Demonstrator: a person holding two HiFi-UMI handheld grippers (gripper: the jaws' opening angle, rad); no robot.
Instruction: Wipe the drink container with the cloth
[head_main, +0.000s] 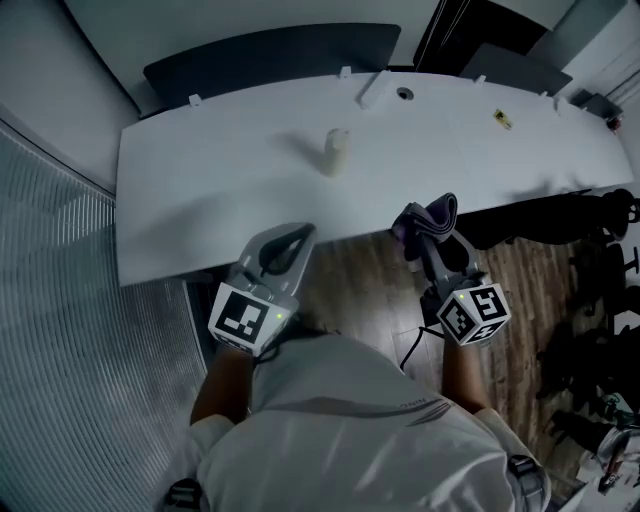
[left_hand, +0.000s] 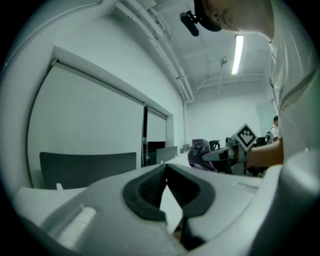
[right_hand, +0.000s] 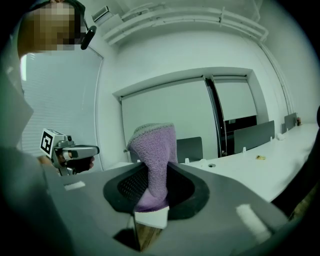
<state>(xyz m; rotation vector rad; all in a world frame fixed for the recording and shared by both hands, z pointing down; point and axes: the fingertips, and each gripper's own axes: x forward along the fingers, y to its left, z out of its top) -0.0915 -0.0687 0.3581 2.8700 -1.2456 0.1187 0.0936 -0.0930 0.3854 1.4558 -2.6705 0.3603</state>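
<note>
1. The person's torso (head_main: 340, 430), in a white shirt, filled the bottom of the head view, with both bare forearms reaching forward from it side by side.
2. The long white table (head_main: 200, 190) ran across in front of the person.
3. The left gripper (head_main: 300, 232) pointed ahead with its tip at the table's near edge. Its jaws were closed together with nothing between them.
4. The right gripper (head_main: 425, 225) was held at about the same reach, also close to the near edge, and its jaws were clamped on the cloth.
5. The purple cloth (right_hand: 154, 150) stood up out of the right jaws in a bunched fold.
6. The pale drink container (head_main: 336, 152) stood upright mid-table, well apart from both grippers.
</note>
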